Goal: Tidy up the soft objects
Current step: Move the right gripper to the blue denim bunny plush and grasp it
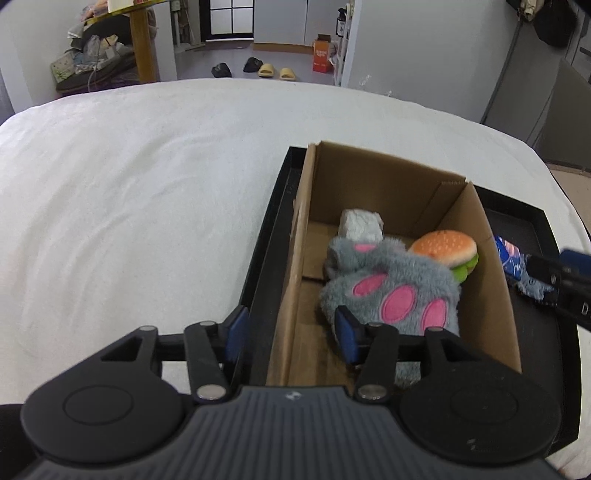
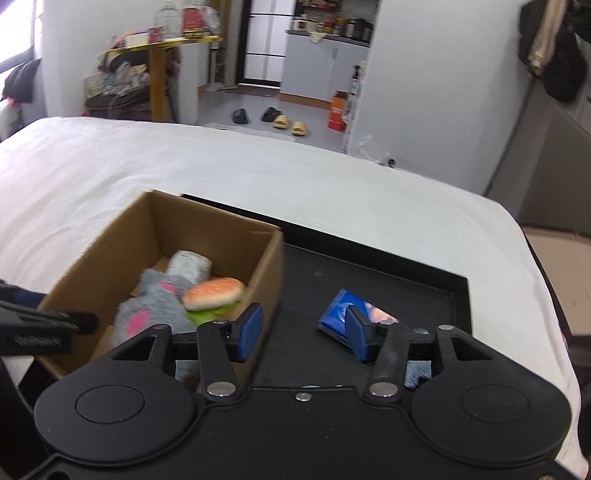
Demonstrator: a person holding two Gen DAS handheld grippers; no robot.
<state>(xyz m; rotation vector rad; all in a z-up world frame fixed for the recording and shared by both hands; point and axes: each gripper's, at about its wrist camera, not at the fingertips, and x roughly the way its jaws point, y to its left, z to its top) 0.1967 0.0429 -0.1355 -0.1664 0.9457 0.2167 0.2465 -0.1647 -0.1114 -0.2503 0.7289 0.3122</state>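
L tool (image 1: 291, 334) open over box (image 1: 388, 177) | R tool (image 2: 304, 332) open nr blue pack (image 2: 338, 314)

A small home, a studio flat: a white bed (image 2: 258, 177) fills the foreground, slippers (image 2: 290, 124) lie on the grey floor, and a fridge (image 2: 264, 40) stands beside a cluttered kitchen counter (image 2: 328, 35).

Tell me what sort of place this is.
Probably a small studio flat or bedroom: a white-sheeted bed fills the foreground, slippers lie on the floor beyond, and a kitchen shelf of jars stands behind.
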